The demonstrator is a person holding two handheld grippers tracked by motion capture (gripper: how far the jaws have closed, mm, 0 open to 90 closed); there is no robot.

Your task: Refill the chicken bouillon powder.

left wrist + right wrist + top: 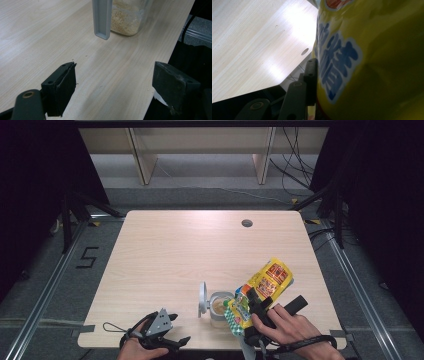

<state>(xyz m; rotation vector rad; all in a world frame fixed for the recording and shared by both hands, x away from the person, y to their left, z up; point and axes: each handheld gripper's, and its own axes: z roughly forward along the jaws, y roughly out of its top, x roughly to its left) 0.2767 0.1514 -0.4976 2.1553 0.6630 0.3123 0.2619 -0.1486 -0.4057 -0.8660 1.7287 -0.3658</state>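
A clear jar (pixel 218 310) holding beige granules stands near the table's front edge, its grey flip lid (pixel 202 299) swung open to the left. A yellow snack bag (pixel 270 281) is tilted over it, with its lower end at the jar's mouth. My right gripper (pixel 260 309) is shut on the bag's middle; in the right gripper view the yellow bag (pixel 372 62) presses against one black jaw, and the other jaw is hidden behind it. My left gripper (pixel 170 336) rests open at the front left. In its own view the left gripper (pixel 117 85) faces the jar (pixel 127 17) and lid (pixel 101 18).
The light wooden table (pixel 190 250) has a round cable hole (pixel 246 223) at the back right. The table's front edge (pixel 160 57) runs just beside my left gripper's right jaw. Shelving and cables lie on the floor beyond the table.
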